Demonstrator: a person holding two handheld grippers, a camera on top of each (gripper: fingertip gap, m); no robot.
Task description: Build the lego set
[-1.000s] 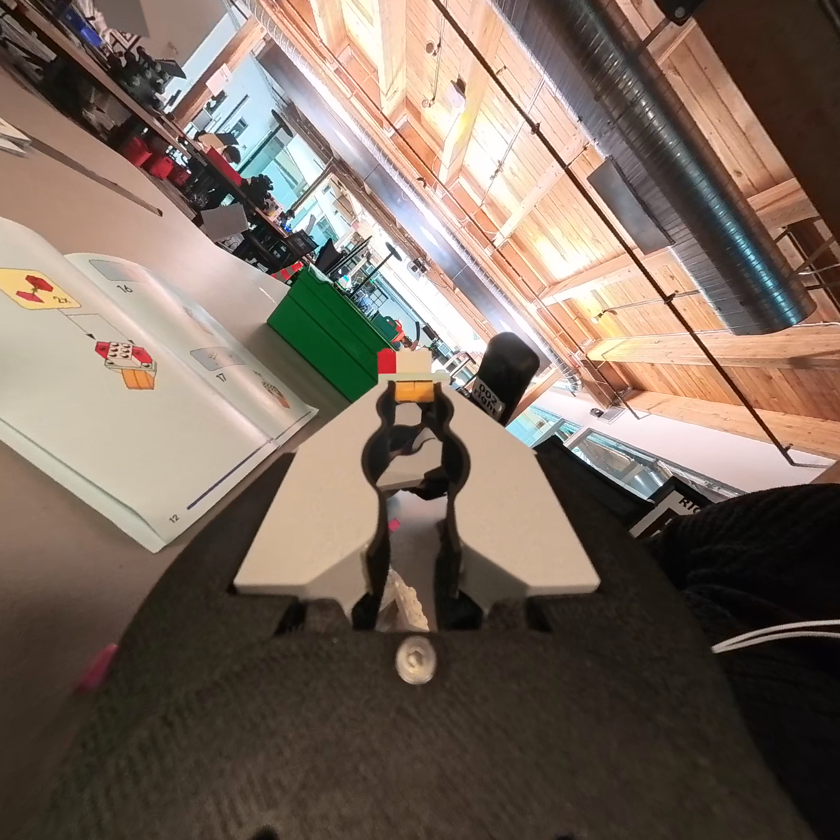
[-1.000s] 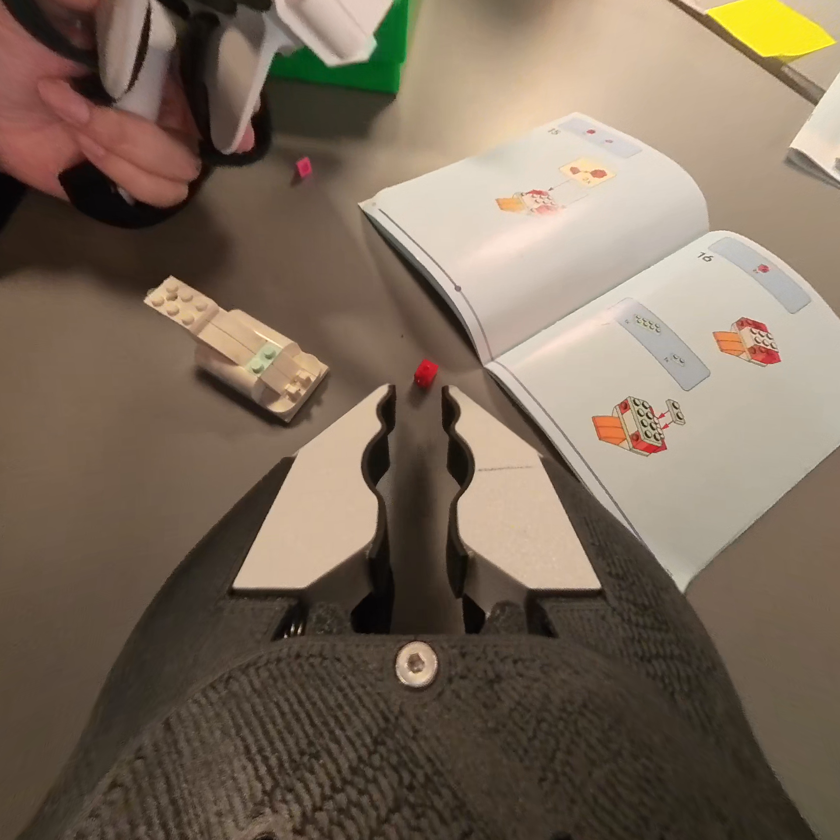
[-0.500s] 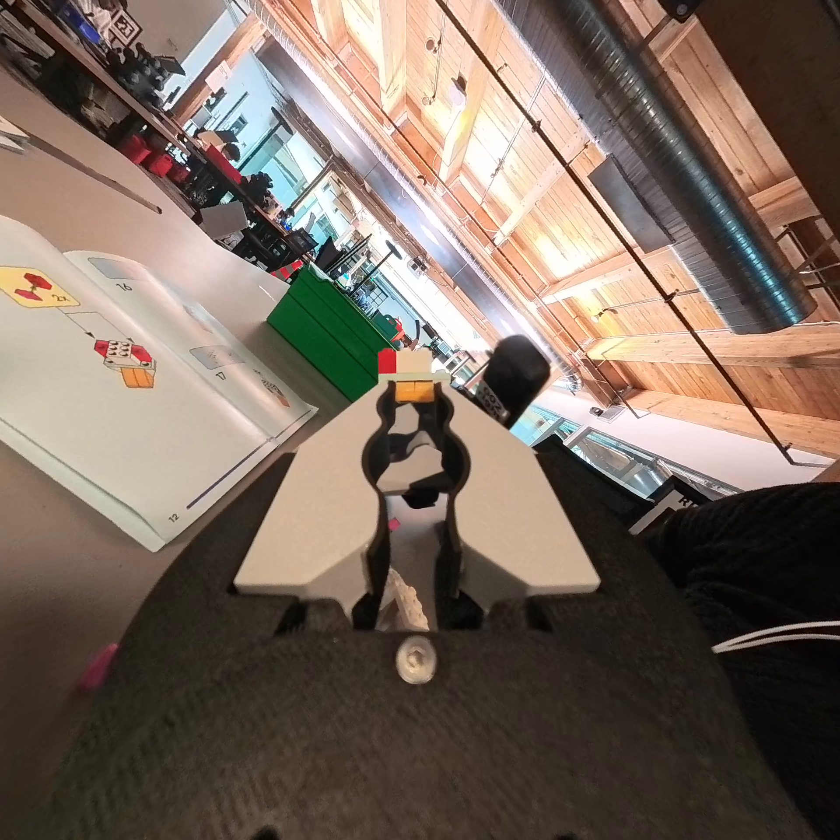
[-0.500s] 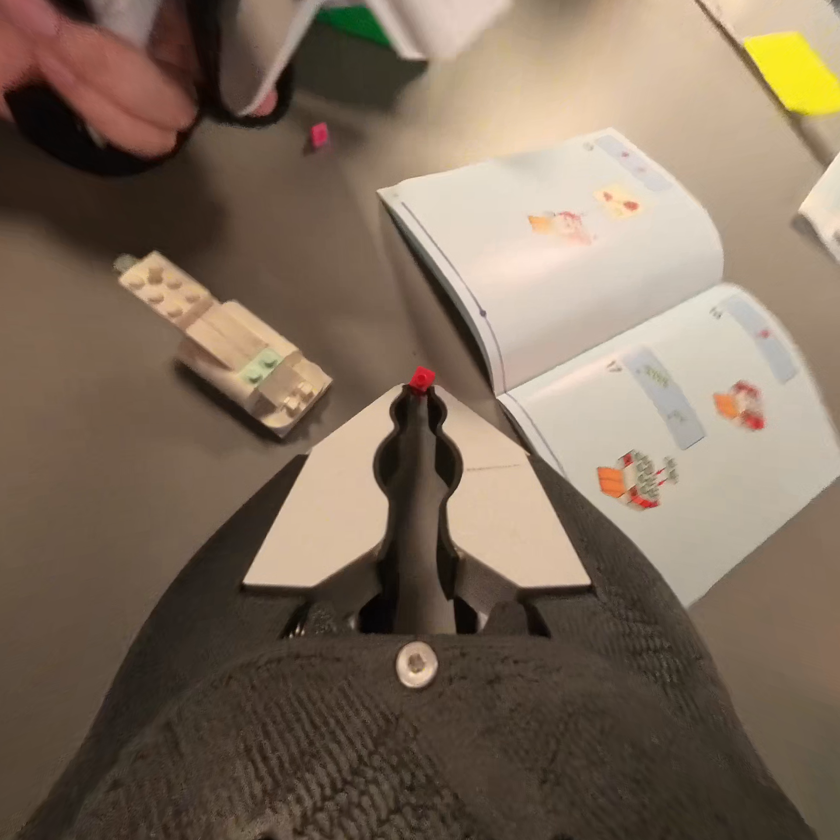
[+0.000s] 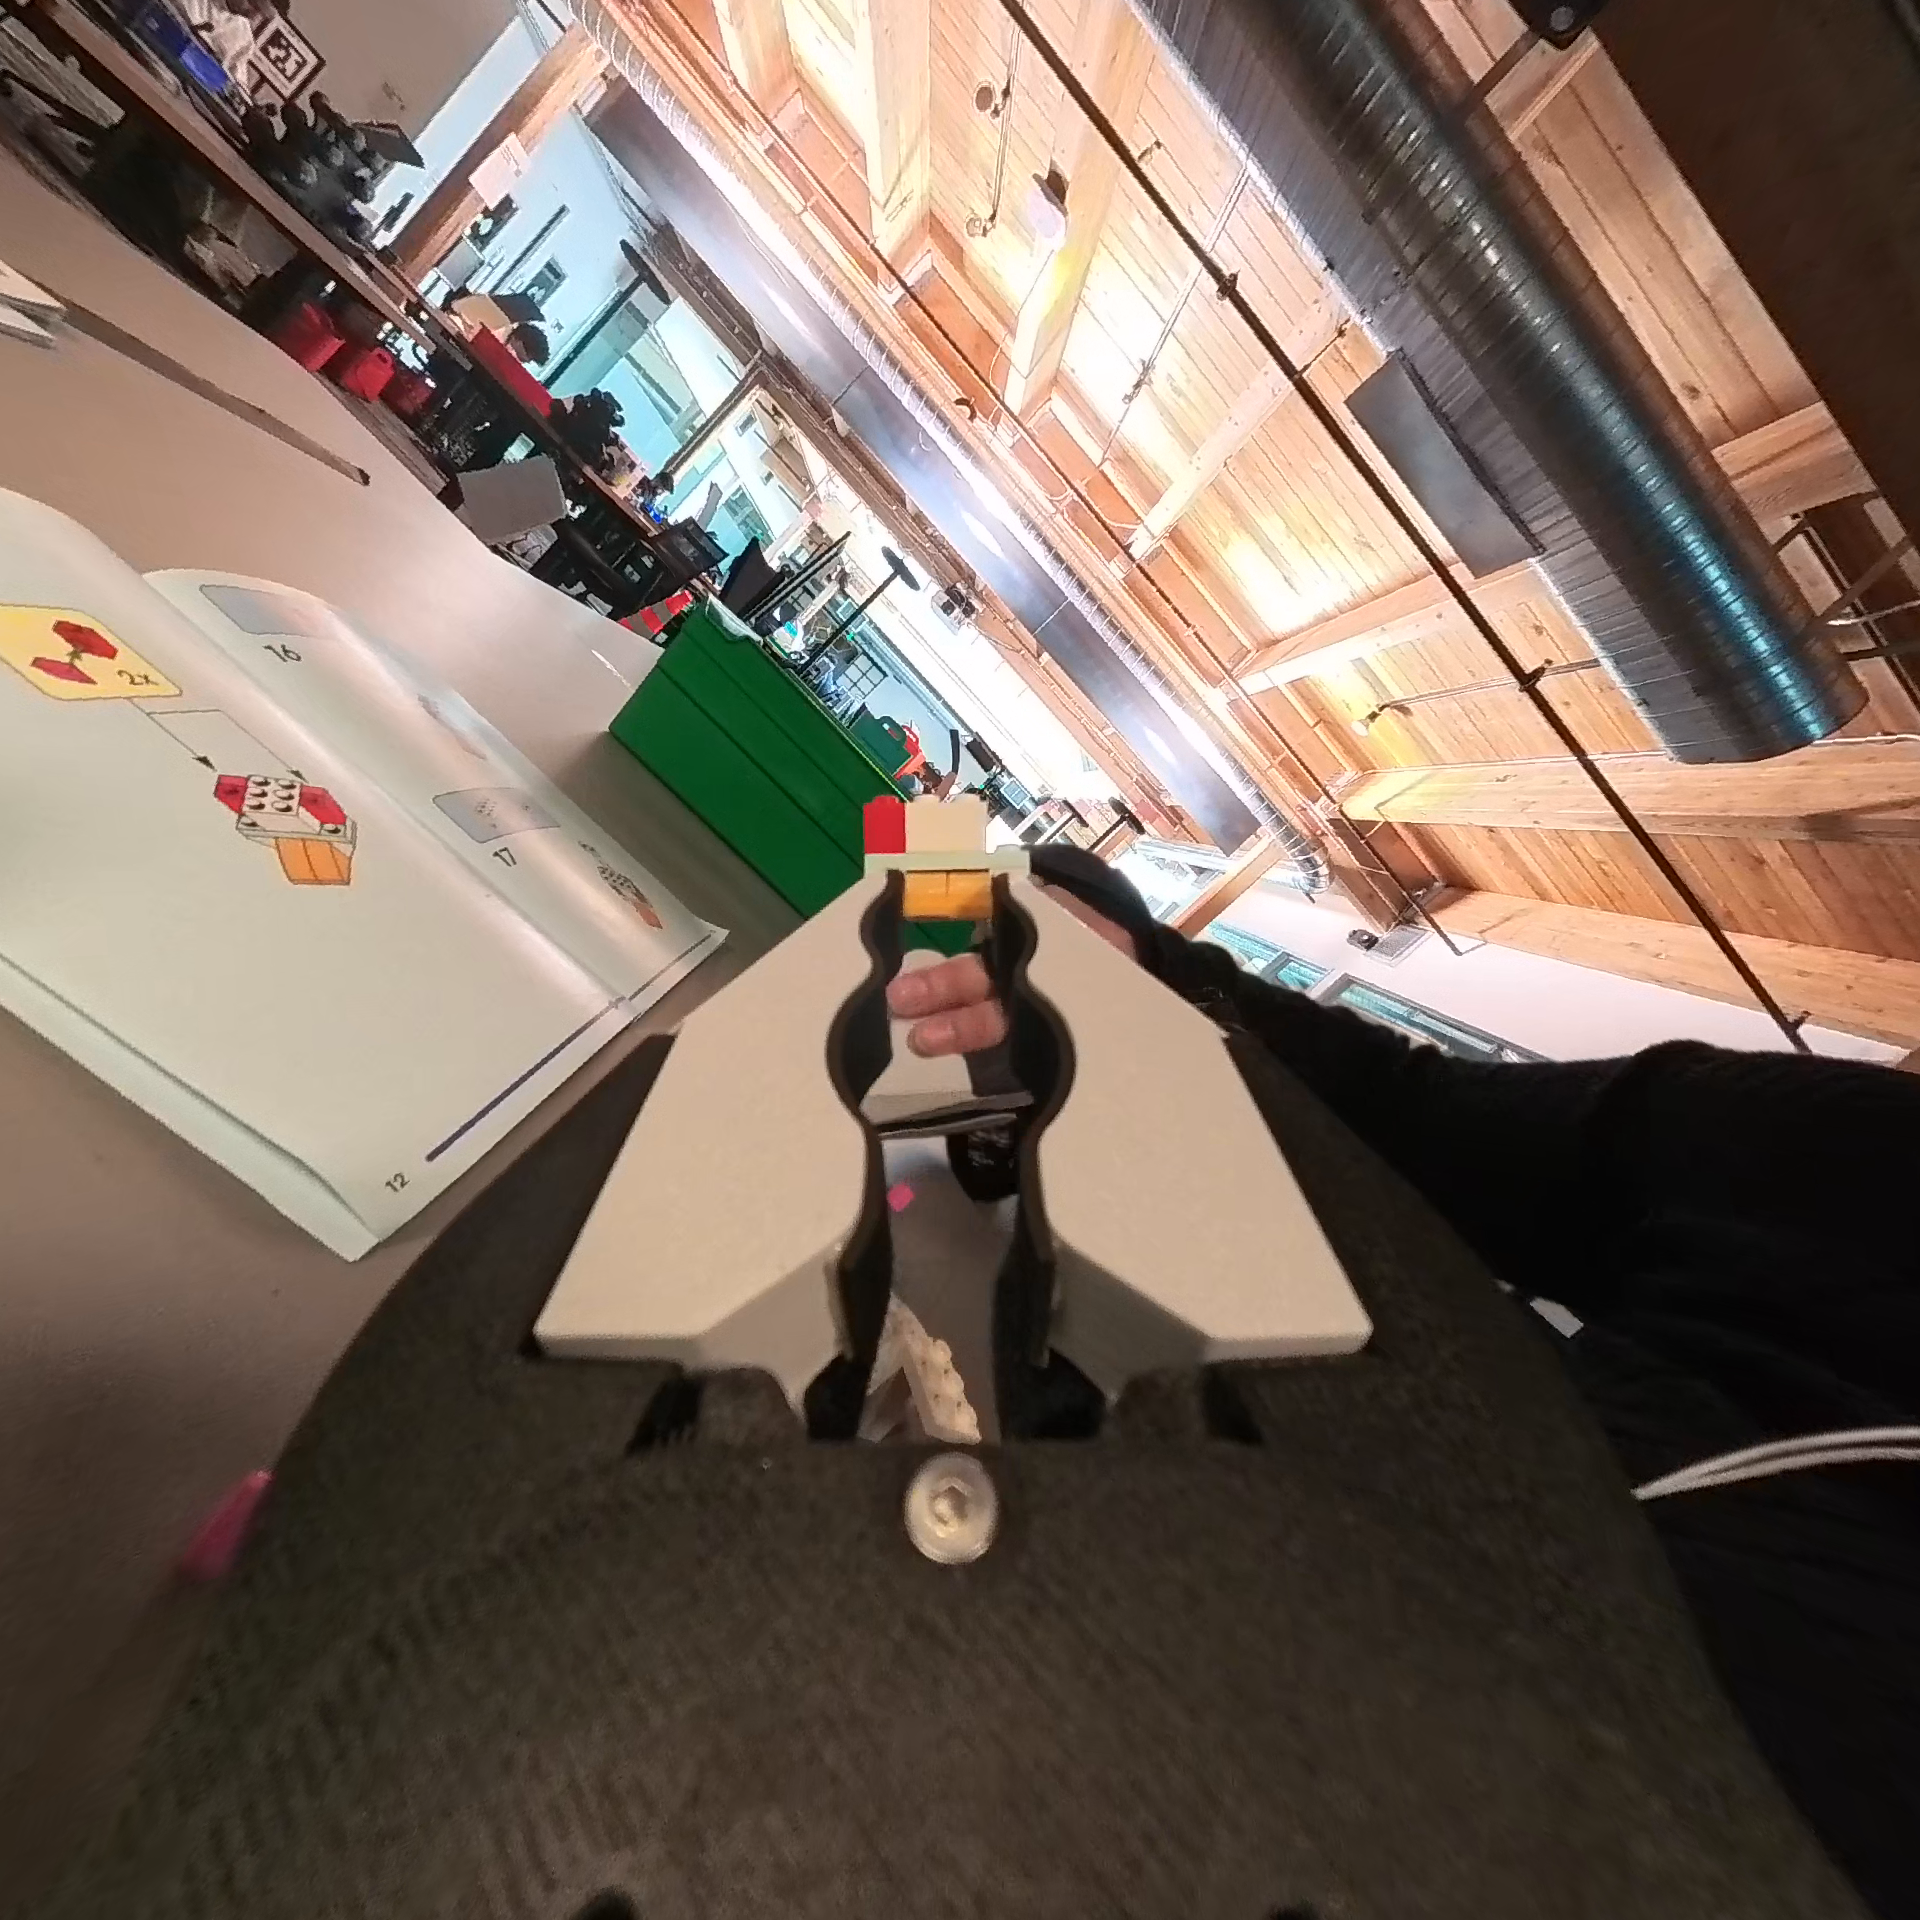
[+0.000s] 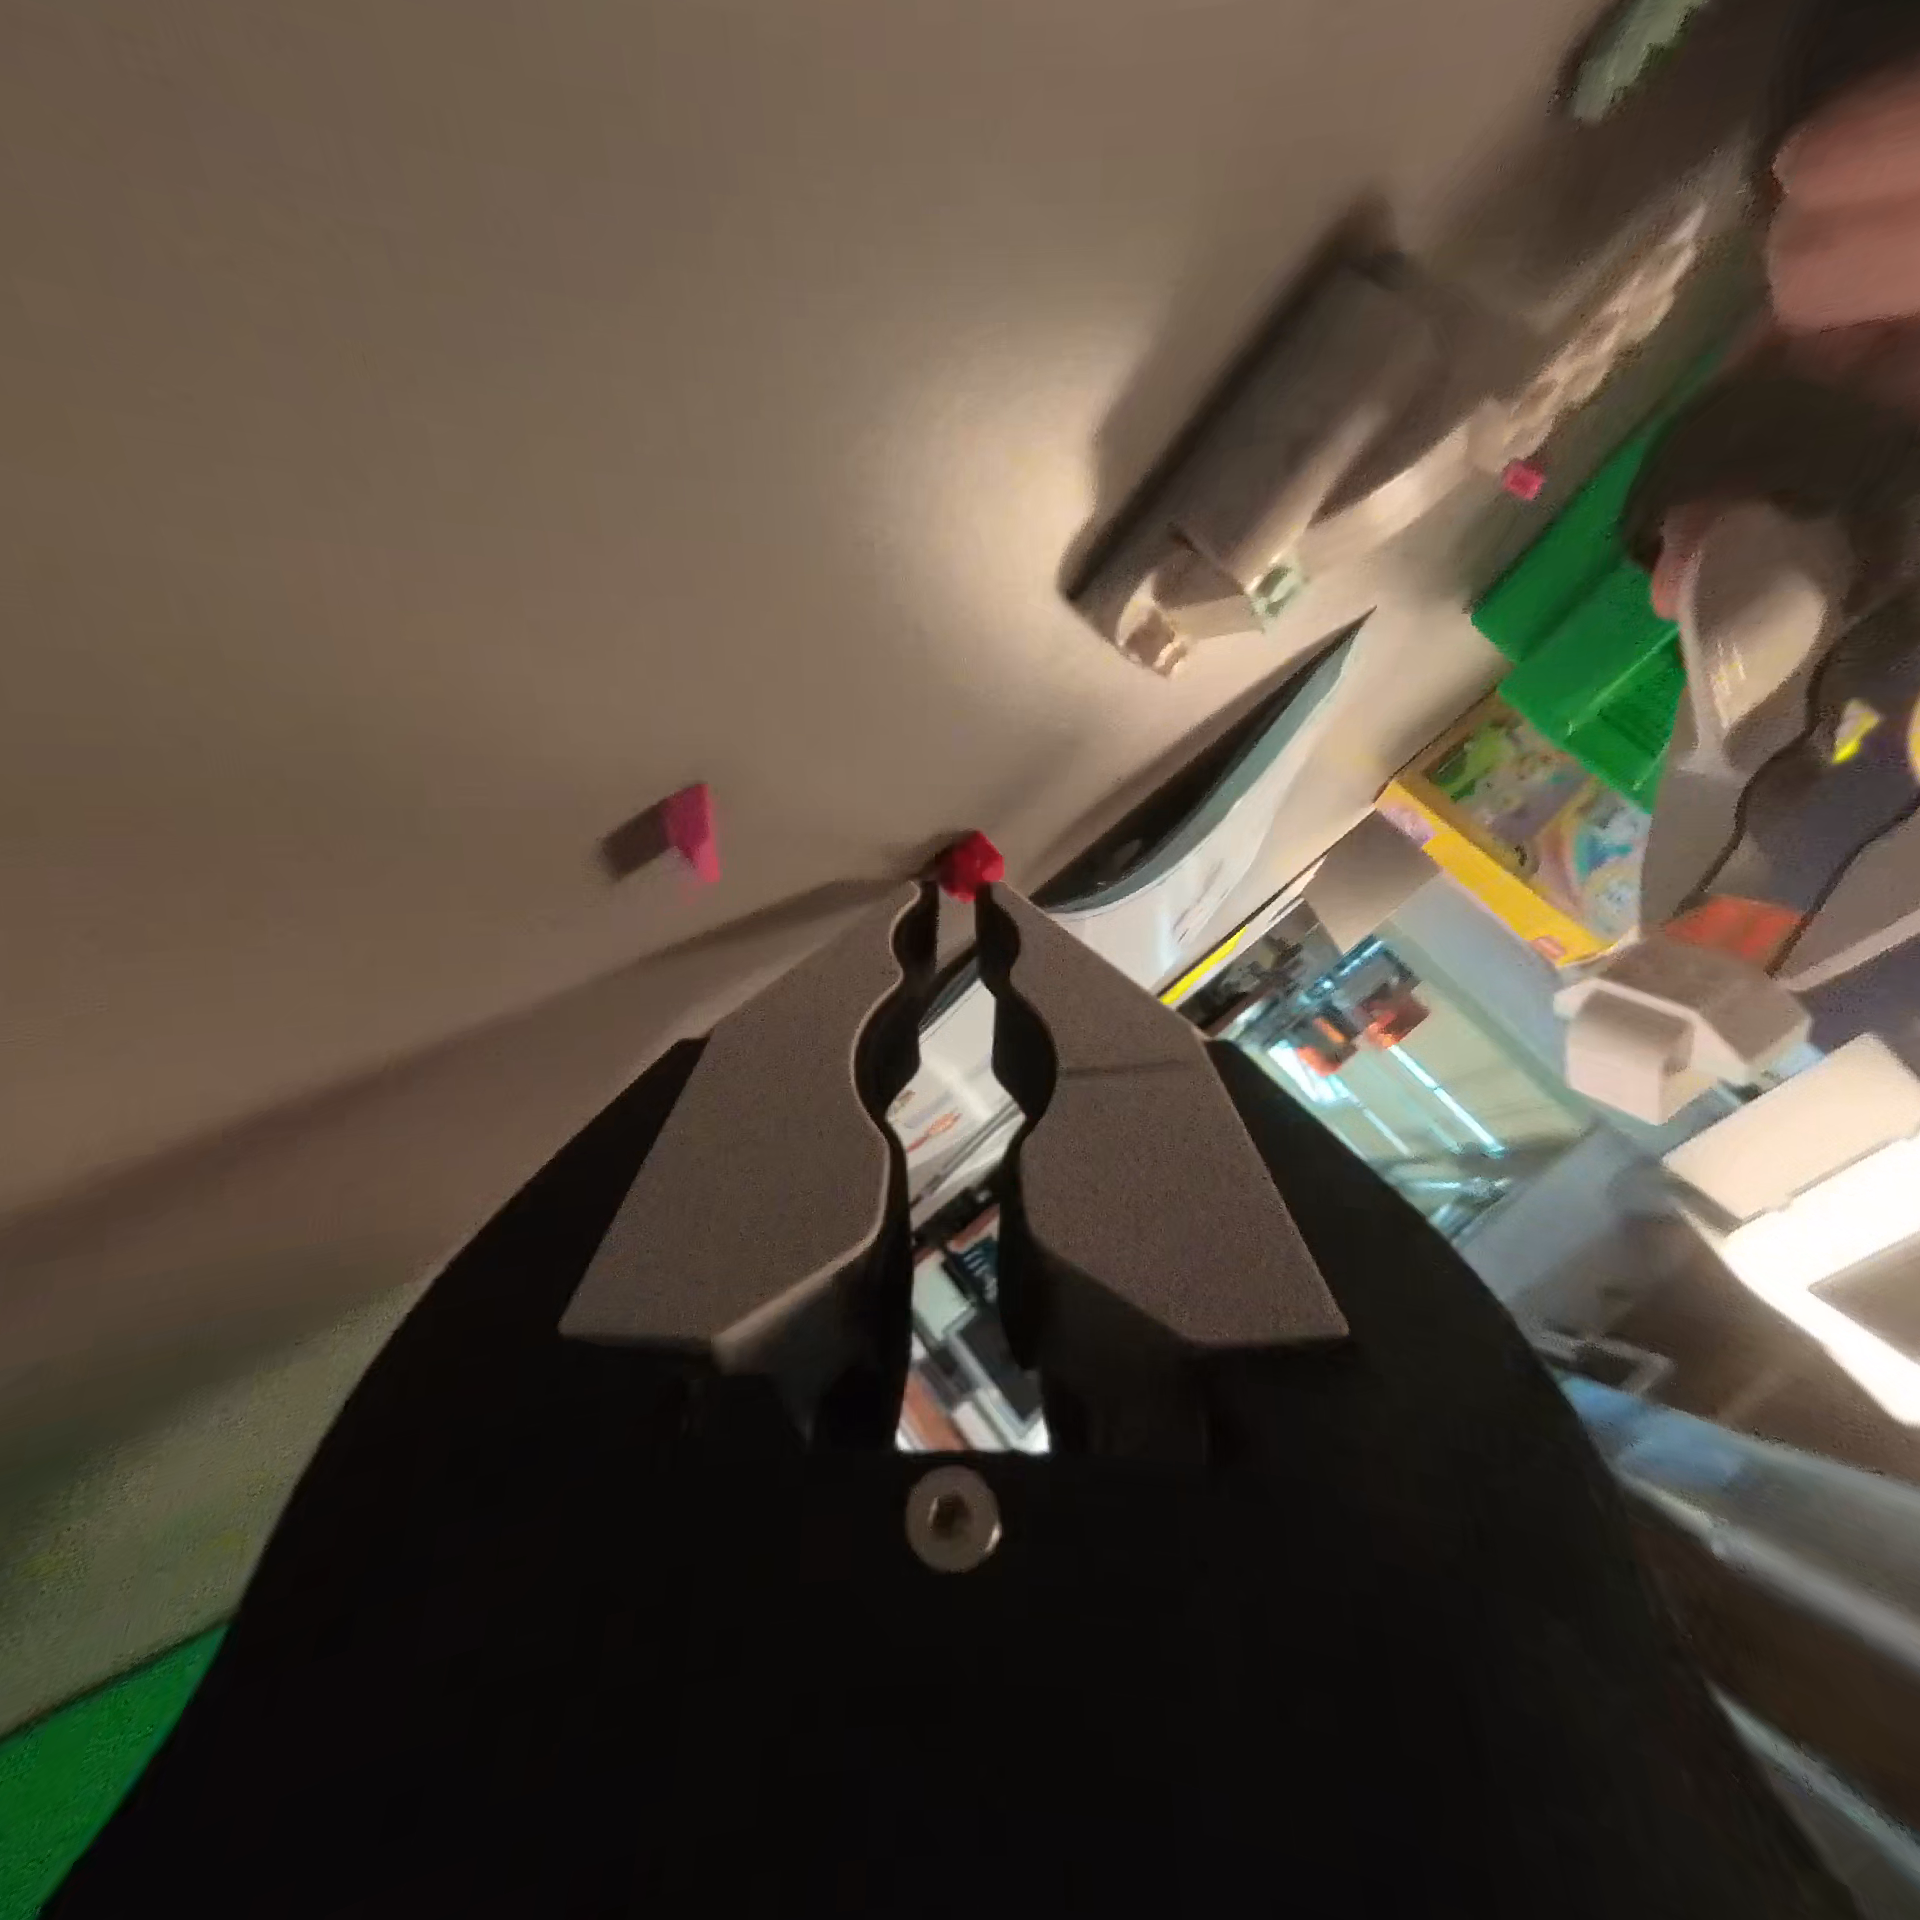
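Note:
My left gripper (image 5: pixel 943 896) is shut on a small lego assembly (image 5: pixel 941 844) with an orange base, a white plate and a red piece on top, held up in the air. My right gripper (image 6: pixel 962 902) is shut on a tiny red brick (image 6: pixel 966 864), lifted and tilted; the view is blurred. A white lego build (image 6: pixel 1236 540) lies on the grey table (image 6: pixel 520 416); it also shows between my left fingers (image 5: pixel 930 1371). The right hand and its gripper show behind my left gripper (image 5: pixel 945 1013).
The open instruction booklet (image 5: pixel 260 862) lies on the table at left, also in the right wrist view (image 6: pixel 1195 852). A green box (image 5: pixel 748 769) stands behind it. Small pink pieces (image 6: pixel 691 847) (image 5: pixel 899 1197) lie on the table. A colourful lego box (image 6: pixel 1507 821) stands at right. The grippers' ends are close to 15 cm from one another.
My right gripper closed on the tiny red brick, lifted it off the table and swung up and around. My left gripper stayed still with its assembly. The right hand came in behind it.

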